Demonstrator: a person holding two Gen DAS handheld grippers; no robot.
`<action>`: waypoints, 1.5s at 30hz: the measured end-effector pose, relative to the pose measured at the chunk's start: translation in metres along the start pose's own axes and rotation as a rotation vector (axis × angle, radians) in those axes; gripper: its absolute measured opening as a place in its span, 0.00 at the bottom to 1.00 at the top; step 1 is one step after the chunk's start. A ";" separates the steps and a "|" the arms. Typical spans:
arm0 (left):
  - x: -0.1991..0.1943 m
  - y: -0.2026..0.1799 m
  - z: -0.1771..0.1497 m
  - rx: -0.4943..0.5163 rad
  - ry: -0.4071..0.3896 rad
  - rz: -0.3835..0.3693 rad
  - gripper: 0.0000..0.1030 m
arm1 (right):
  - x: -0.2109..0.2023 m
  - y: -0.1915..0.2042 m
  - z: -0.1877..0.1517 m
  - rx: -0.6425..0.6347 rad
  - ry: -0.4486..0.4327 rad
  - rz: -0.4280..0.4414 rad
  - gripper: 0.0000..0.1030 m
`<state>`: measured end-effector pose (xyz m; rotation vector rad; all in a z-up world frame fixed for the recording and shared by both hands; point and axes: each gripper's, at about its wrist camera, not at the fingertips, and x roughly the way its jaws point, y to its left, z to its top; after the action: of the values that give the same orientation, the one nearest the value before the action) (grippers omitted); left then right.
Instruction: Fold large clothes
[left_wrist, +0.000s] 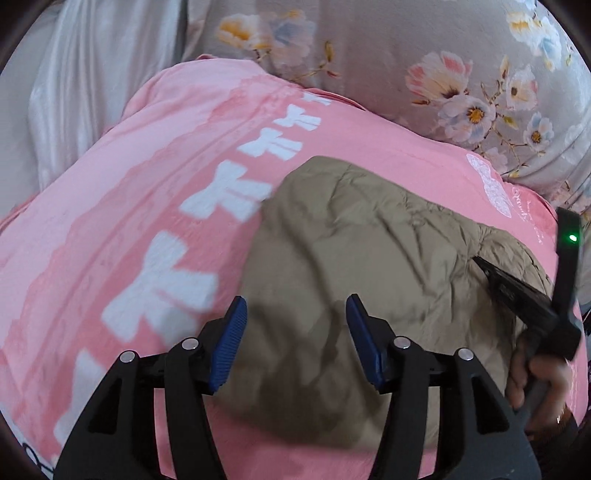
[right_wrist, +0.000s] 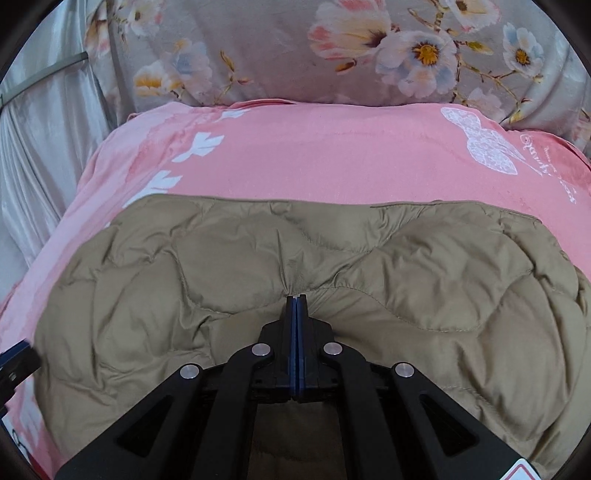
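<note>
A tan quilted puffer jacket (right_wrist: 332, 266) lies bunched on a pink bedsheet (right_wrist: 332, 155) with white prints. My right gripper (right_wrist: 296, 297) is shut on a pinch of the jacket's fabric near its middle. The jacket also shows in the left wrist view (left_wrist: 351, 240). My left gripper (left_wrist: 295, 314) is open and empty, hovering just above the jacket's left edge. The right gripper (left_wrist: 517, 291) and the hand holding it show at the right edge of the left wrist view.
A grey floral quilt (right_wrist: 295, 48) is heaped at the far side of the bed. A pale satin curtain (left_wrist: 74, 92) hangs at the left. The pink sheet (left_wrist: 129, 221) stretches out to the left of the jacket.
</note>
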<state>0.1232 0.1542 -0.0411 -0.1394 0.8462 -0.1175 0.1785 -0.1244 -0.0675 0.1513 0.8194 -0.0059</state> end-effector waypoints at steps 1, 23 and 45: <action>-0.003 0.006 -0.006 -0.020 0.004 0.006 0.58 | 0.001 -0.001 -0.002 0.001 -0.001 0.003 0.00; 0.027 0.023 -0.020 -0.310 0.092 -0.248 0.28 | -0.076 -0.007 -0.049 0.074 0.009 0.071 0.00; -0.119 -0.110 0.022 0.133 -0.242 -0.285 0.09 | -0.061 0.016 -0.081 0.187 0.175 0.285 0.02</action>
<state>0.0562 0.0665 0.0796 -0.1449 0.5716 -0.4155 0.0787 -0.1012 -0.0759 0.4493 0.9654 0.2021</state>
